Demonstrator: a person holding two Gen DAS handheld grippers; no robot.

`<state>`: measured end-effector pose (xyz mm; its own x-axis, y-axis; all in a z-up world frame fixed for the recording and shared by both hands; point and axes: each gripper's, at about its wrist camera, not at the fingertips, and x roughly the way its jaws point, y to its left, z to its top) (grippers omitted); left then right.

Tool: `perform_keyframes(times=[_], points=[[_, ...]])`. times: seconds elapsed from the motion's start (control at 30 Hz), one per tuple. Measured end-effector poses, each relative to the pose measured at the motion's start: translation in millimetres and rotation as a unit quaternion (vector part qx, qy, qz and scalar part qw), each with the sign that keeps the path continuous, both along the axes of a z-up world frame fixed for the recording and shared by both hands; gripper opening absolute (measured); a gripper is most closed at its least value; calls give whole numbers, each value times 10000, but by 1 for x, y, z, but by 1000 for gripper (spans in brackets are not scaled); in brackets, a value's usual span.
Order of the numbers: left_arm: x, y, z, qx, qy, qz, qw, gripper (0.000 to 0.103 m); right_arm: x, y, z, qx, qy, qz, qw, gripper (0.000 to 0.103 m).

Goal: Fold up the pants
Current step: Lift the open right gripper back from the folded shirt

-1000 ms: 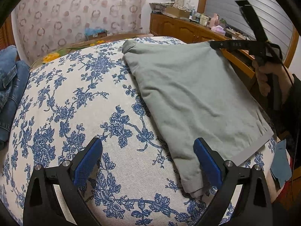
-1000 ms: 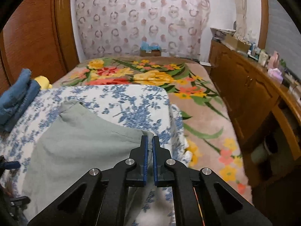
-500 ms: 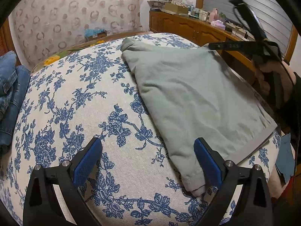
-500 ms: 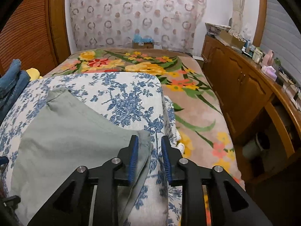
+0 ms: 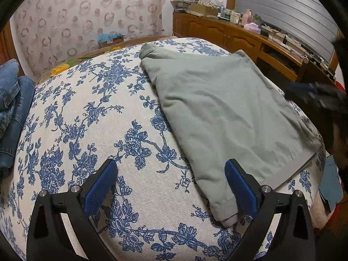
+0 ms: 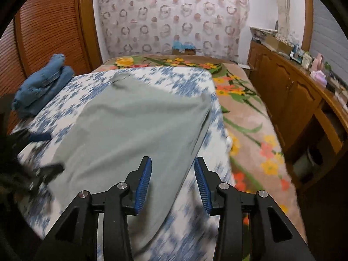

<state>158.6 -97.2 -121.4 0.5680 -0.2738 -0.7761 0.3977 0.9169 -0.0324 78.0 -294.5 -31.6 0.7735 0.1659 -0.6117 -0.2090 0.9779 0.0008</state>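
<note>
Blue-flowered cloth [image 5: 91,130] covers the near end of a bed, with a brown blanket [image 6: 245,117] printed in orange and yellow flowers showing beyond it and down the right side. Behind the bed hangs a pale curtain [image 6: 174,17] with ring patterns, and a long wooden cabinet [image 6: 289,91] with small bottles and boxes on top runs along the right wall. Folded blue jeans [image 6: 41,84] sit in a pile at the left edge of the bed, near a slatted wooden door.

The grey-green pants [image 5: 221,113] lie folded flat on the blue-flowered cloth, toward its right half, a lighter waistband strip along their near edge and a rolled corner at the far end.

The left gripper [image 5: 171,187] hovers low over the cloth with its blue-padded fingers spread wide; the near corner of the pants lies beside the right-hand pad, and nothing is pinched.

The right gripper [image 6: 173,182] sits over the right edge of the pants, its jaws opening; in its own blurred view the fabric lies under the gap between the blue pads, which do not press on it. From the left wrist view it appears only as a dark smear at the right of the pants
</note>
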Motion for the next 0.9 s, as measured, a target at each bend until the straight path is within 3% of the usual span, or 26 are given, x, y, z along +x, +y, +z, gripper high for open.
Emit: perform_keyframes(times=[0.17, 0.37, 0.67, 0.9], points=[[0, 0, 0, 5, 2, 6, 10000, 100, -33, -7, -6, 380, 56, 16, 9993, 42], [1, 1, -1, 9, 4, 15, 10000, 101, -53, -6, -10, 290, 71, -68, 9995, 42], [1, 0, 0, 14, 2, 21, 10000, 101, -59, 1, -18, 417, 288, 17, 9987, 42], [1, 0, -1, 12, 5, 28, 10000, 102, -61, 5, -20, 361, 122, -52, 9993, 42]])
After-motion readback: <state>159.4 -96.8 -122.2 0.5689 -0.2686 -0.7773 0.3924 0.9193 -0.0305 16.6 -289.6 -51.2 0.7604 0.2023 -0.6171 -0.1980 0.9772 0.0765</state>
